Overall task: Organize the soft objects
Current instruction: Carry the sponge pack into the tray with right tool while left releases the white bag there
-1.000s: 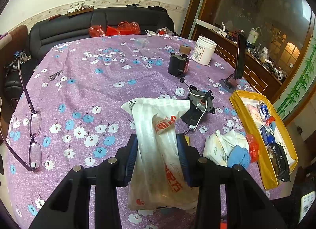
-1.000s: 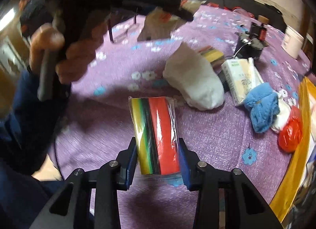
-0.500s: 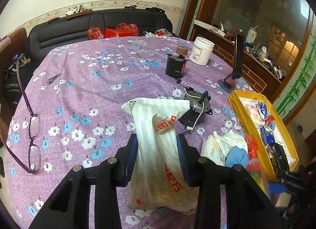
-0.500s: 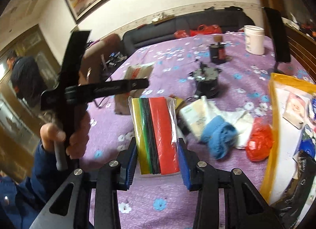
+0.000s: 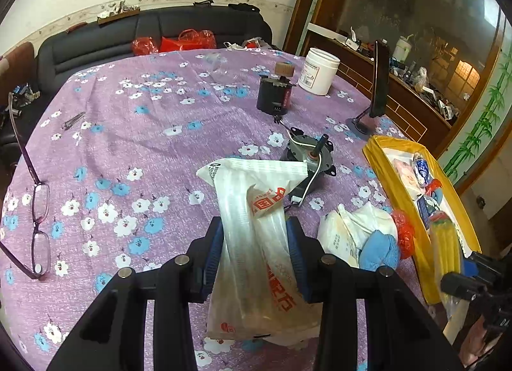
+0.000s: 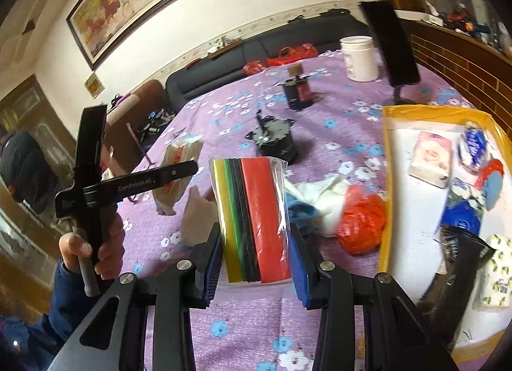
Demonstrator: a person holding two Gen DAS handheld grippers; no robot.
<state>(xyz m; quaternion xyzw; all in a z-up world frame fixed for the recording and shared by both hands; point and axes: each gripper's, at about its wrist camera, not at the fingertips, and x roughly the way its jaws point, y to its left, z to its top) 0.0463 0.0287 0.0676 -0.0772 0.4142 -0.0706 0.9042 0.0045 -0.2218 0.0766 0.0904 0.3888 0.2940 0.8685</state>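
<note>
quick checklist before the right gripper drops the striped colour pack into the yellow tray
1. Grip: right gripper shut on clear packet of yellow, green, black and red strips: ok.
2. Packet over yellow tray: not ok, it is left of the rim.
3. Bare white floor in tray: ok, near the rim.
4. Left gripper holding white printed plastic bag, away from tray: ok.
5. Packet sealed: cannot tell.

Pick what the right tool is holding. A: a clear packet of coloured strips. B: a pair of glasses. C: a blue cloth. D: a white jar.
A: the right tool is shut on the packet of coloured strips, which stands between its blue pads.
</note>
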